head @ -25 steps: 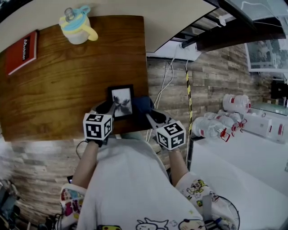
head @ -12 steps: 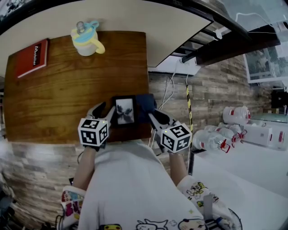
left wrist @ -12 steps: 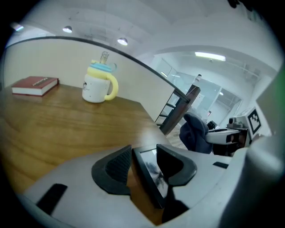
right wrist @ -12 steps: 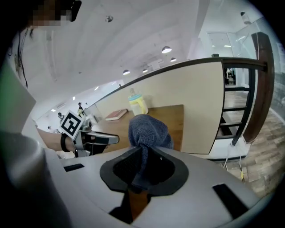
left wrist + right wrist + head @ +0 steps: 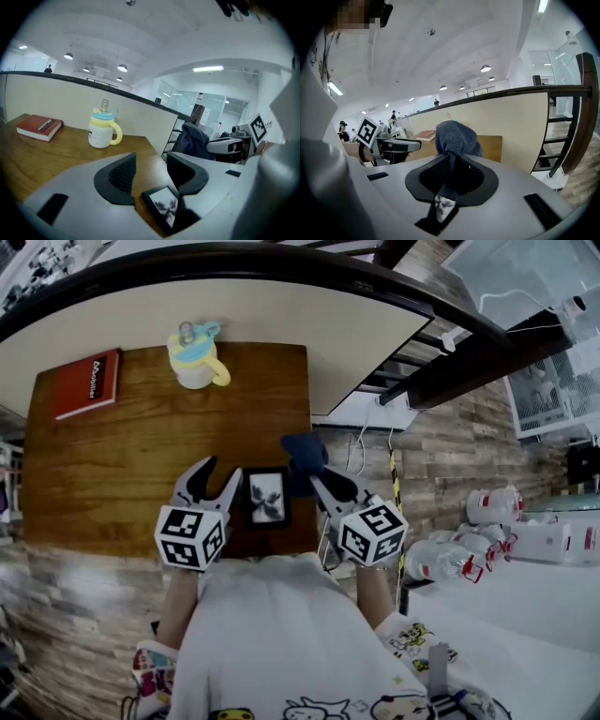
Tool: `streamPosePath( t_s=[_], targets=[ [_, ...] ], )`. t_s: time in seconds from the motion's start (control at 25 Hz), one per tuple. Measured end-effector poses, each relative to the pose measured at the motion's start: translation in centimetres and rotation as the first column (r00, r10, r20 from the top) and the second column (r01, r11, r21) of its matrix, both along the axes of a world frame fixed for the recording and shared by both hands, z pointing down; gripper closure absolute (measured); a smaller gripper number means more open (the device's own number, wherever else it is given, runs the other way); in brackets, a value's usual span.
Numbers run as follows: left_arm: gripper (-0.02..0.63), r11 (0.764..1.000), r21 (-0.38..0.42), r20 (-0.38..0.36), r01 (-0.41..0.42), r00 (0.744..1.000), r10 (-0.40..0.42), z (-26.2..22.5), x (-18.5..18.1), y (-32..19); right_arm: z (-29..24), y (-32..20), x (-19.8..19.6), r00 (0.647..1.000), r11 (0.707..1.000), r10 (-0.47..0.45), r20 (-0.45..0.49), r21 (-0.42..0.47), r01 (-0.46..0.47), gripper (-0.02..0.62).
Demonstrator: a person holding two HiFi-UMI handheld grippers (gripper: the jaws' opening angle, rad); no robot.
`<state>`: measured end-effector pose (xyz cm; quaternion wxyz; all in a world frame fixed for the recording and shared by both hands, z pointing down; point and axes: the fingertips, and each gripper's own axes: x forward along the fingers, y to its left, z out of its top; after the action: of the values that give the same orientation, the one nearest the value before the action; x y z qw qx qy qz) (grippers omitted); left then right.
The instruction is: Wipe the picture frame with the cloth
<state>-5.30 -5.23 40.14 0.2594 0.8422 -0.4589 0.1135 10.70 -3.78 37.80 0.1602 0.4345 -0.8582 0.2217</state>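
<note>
The left hand-held gripper (image 5: pixel 217 476) is opening, empty, beside the picture frame (image 5: pixel 266 498); the right hand-held gripper (image 5: pixel 319 482) clamps the cloth (image 5: pixel 302 454).

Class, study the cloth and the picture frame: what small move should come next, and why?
Probably bring the right gripper down toward the picture frame so the cloth it clamps lands on it. The frame lies flat on the table, the cloth sits beside it, not touching, and the left gripper, jaws opening, holds nothing.

We wore a loose white shirt (image 5: pixel 272 634), its short sleeves (image 5: pixel 150 667) printed all over with small, brightly coloured cartoon figures.
</note>
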Motion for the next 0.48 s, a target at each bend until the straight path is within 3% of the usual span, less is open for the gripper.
streamPosePath(
  t_s=[0.28, 0.48],
  targets=[
    [0.417, 0.989, 0.143, -0.018, 0.026, 1.000, -0.024, -5.7, -1.1, -0.5, -4.2, -1.5, 0.0, 0.999, 0.993, 0.012, 0.033, 0.113, -0.015, 0.549],
    [0.420, 0.979, 0.201, -0.040, 0.031, 0.999, -0.023, -8.2, -1.5, 0.0, -6.7, -1.8, 0.2, 0.999, 0.981, 0.015, 0.048, 0.192, -0.024, 0.549]
  ],
)
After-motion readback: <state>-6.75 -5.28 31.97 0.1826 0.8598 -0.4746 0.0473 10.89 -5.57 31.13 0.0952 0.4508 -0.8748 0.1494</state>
